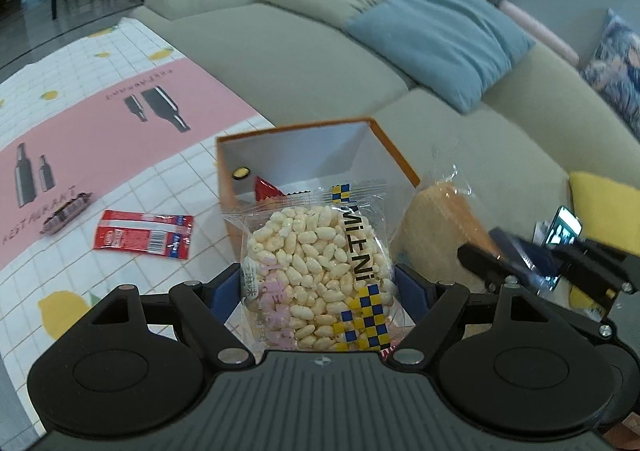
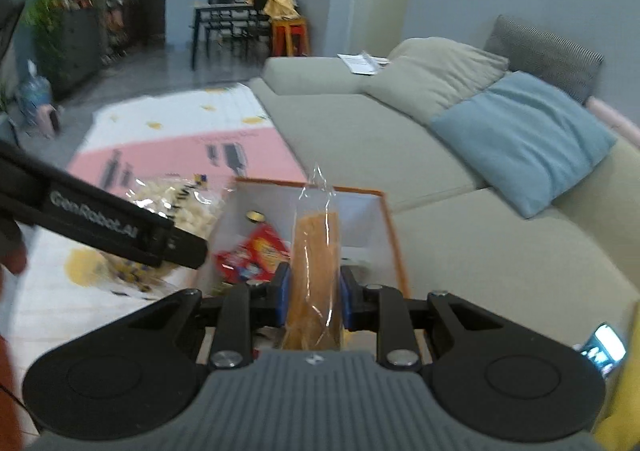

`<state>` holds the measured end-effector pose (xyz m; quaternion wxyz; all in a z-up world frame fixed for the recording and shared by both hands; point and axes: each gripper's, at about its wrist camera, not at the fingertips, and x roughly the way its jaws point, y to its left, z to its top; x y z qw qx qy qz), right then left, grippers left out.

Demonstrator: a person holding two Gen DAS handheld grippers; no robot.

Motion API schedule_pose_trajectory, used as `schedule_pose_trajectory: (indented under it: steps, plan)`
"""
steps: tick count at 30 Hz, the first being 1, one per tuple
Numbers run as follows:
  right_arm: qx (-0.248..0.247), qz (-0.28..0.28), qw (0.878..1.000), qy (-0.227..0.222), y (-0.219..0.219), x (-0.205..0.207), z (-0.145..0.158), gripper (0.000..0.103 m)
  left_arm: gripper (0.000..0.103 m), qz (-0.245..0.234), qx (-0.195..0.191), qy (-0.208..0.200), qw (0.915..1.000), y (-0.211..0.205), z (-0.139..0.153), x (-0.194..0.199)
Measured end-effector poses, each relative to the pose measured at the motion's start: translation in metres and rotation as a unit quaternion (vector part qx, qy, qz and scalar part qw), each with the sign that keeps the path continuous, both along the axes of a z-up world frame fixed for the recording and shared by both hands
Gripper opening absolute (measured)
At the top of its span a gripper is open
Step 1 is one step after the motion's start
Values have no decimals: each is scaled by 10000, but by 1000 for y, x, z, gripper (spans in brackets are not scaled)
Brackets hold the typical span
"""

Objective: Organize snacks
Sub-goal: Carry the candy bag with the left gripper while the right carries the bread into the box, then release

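Sofa (image 1: 304,63): a grey-green sofa is seen along the far and right side; a blue cushion (image 1: 440,39) is laid on it.
Table cover (image 1: 80,123): a white grid cloth with a pink panel is spread to the left of the sofa.
Box (image 1: 394,149): an open box with orange walls and a white inside is placed on the cloth, near the sofa edge; a red packet (image 2: 260,251) and a small round yellow item (image 1: 241,173) are seen inside.
Left gripper (image 1: 320,287): its blue pads are pressed on the sides of a puffed rice pack (image 1: 316,271), which is held upright at the near left side of the box.
Right gripper (image 2: 314,291): its fingers are closed on a wrapped orange wafer (image 2: 314,263), which is held upright over the near edge of the box.
Loose snacks: a red sachet (image 1: 144,235) and a dark wrapped bar (image 1: 66,213) are left flat on the cloth, left of the box, well apart from both grippers.
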<state>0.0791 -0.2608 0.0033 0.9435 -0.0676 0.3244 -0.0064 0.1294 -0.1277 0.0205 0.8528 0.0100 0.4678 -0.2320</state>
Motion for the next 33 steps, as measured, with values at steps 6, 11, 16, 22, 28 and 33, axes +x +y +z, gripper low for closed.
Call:
schedule_pose_trajectory:
  steps: [6,11,16,22,28,33]
  plan:
    - [-730,-131,9972,-16,-6,13,-5,19,92,-128,176,144,9997,-16,-15,11]
    - [-1231,-318,9919,-69,-15,14,-12,18,92,-229,276,185,9992,-30,-23,22]
    - [-1570,-149,9875,-62,-10,18,-25,17,92,-447,423,134,9980,-47,-31,27]
    - [-1150,-123,9933,9,-20,26,-29,16,92,-441,524,288,9972,-46,-45,37]
    - [-110,-286,9995,74,-46,44,-30,13,92,-460,398,406,9973,-43,-48,42]
    - [2,-403,9991,-162,-57,57,-19,9,92,-410,369,418,9976,-41,-50,47]
